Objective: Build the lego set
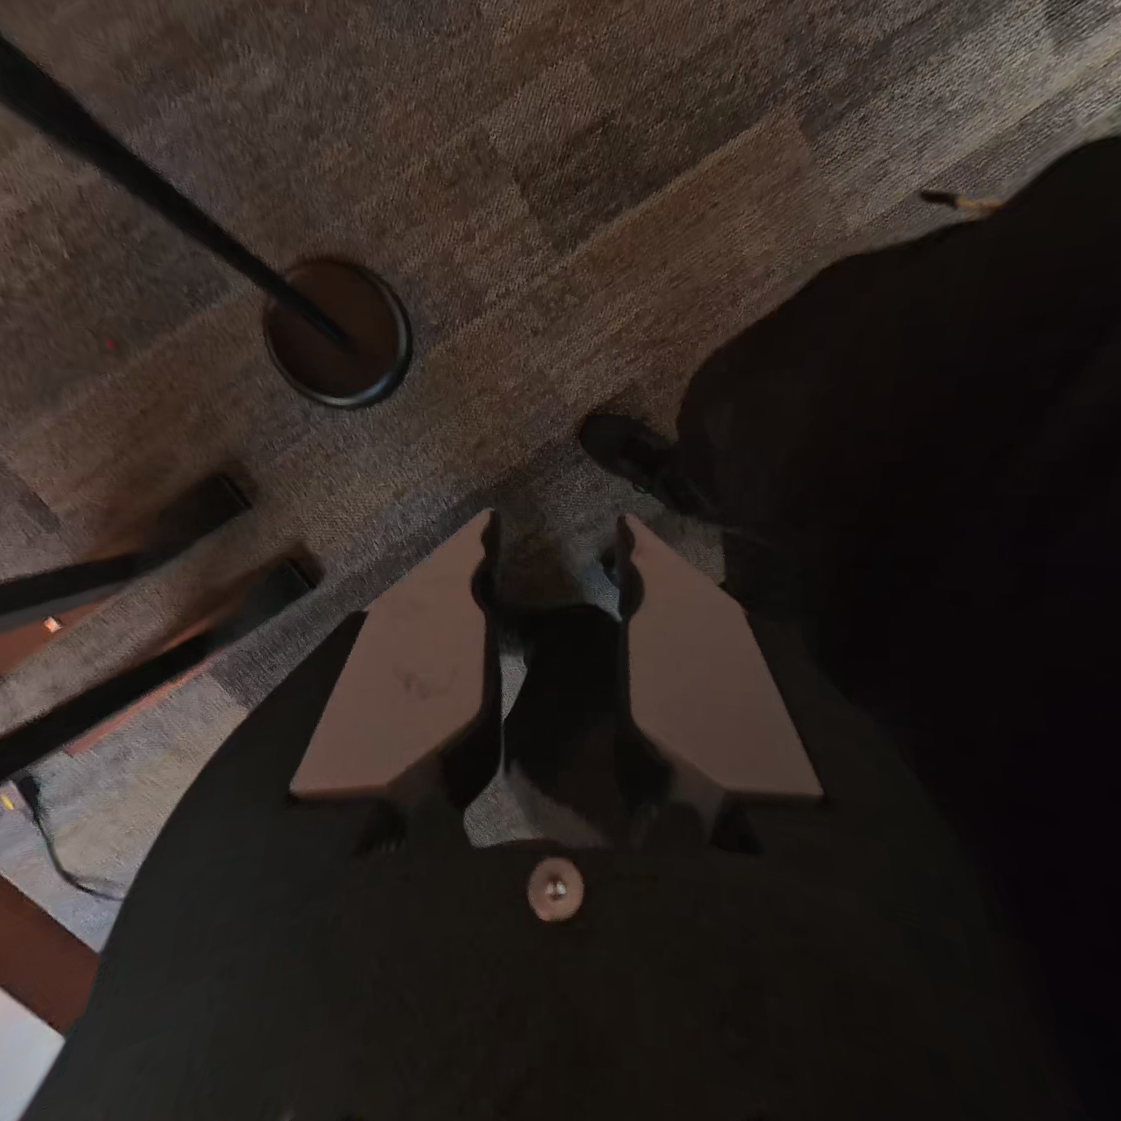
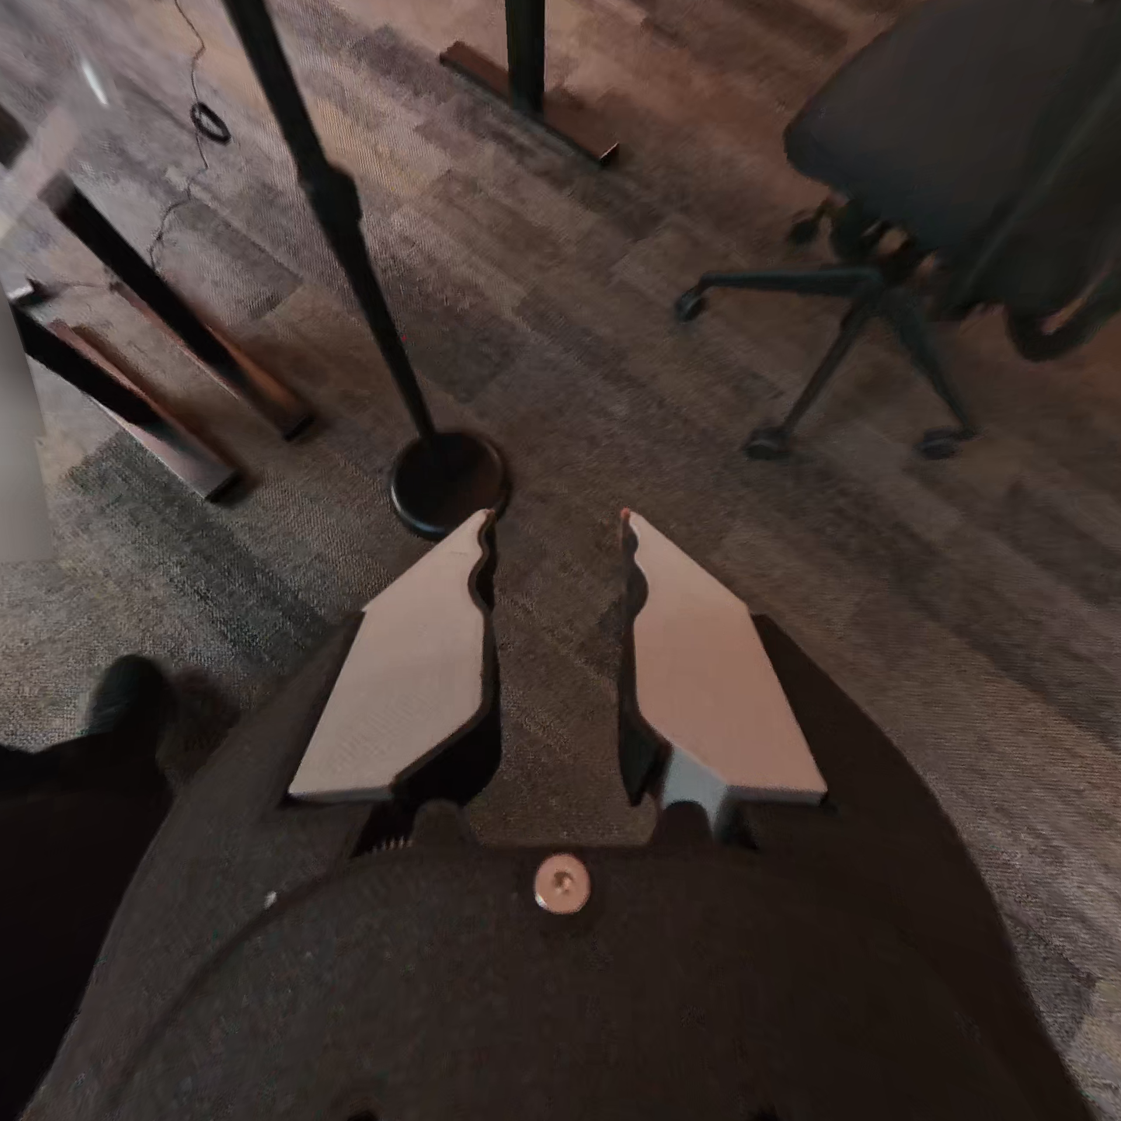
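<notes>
Both claws point down at grey carpet (image 2: 788, 576), no lego in either view. Left claw (image 1: 555, 528): fingers apart, nothing held; a dark shoe (image 1: 637, 455) just ahead, round stand base (image 1: 340, 333) w/ pole further left. Right claw (image 2: 558, 521): fingers apart, empty; stand base (image 2: 446, 485) just ahead-left, office chair (image 2: 910, 242) upper right, bench legs (image 2: 182, 340) left.

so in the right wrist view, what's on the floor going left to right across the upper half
slanted dark table legs → black pole stand on its round base → upright post on a flat foot → office chair on castors, all on the carpet.
</notes>
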### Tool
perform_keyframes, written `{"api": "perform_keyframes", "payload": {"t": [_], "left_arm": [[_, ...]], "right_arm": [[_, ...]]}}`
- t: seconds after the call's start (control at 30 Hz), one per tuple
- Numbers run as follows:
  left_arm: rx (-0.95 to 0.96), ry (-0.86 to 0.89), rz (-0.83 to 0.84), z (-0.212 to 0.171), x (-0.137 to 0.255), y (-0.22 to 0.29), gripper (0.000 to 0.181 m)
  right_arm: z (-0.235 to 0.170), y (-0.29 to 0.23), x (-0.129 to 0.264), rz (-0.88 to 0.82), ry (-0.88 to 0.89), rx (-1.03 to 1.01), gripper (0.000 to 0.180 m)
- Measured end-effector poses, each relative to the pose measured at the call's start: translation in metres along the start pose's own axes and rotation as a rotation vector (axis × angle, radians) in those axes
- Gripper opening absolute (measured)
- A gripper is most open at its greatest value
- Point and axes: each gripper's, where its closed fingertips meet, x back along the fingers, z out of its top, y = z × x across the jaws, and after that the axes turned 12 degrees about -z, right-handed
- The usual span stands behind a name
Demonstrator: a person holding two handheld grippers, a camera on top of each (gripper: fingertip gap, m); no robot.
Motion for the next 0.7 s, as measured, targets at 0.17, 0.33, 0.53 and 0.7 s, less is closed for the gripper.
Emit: {"api": "perform_keyframes", "payload": {"t": [0.17, 0.33, 0.53, 0.7], "left_arm": [[-0.133, 0.133, -0.013, 0.093, -0.019, -0.02, 0.039], [-0.249, 0.301, -0.1, 0.198, -0.055, -0.038, 0.052], [-0.336, 0.349, -0.191, 0.31, -0.093, -0.05, 0.054], [-0.231, 0.395, -0.216, 0.4, -0.139, -0.083, 0.06]], "right_arm": [[0.069, 0.058, 0.001, -0.078, 0.036, 0.056, 0.065], [0.108, 0.083, -0.023, -0.159, -0.024, 0.149, 0.076], [0.131, 0.114, -0.043, -0.173, -0.125, 0.074, 0.061], [0.134, 0.172, -0.09, -0.186, -0.148, 0.114, 0.072]]}}
